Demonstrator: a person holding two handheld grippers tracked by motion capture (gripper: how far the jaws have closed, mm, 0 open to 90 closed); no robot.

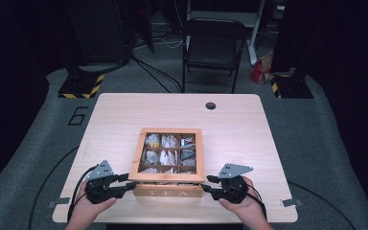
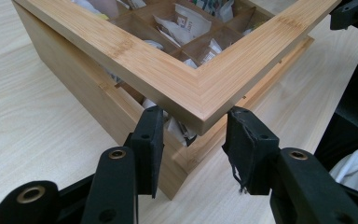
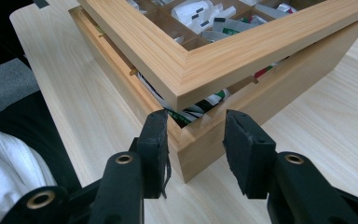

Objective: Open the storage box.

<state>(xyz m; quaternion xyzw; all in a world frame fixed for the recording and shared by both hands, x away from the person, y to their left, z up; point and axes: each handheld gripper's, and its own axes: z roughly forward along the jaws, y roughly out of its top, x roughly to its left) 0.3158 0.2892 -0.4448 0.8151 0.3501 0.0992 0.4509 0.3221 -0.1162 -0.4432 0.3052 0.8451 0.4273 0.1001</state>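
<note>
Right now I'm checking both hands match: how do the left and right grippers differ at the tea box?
The left gripper sits at the tea box's near-left corner, the right gripper at its near-right. Left points rightward, right leftward. Both are open, fingers straddling a corner of the raised lid.

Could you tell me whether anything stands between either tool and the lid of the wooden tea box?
Nothing visible does. The left tool has its open jaws astride the near left corner of the lid, which is raised off the tea box. The right tool is likewise open at the lid's near right corner.
</note>
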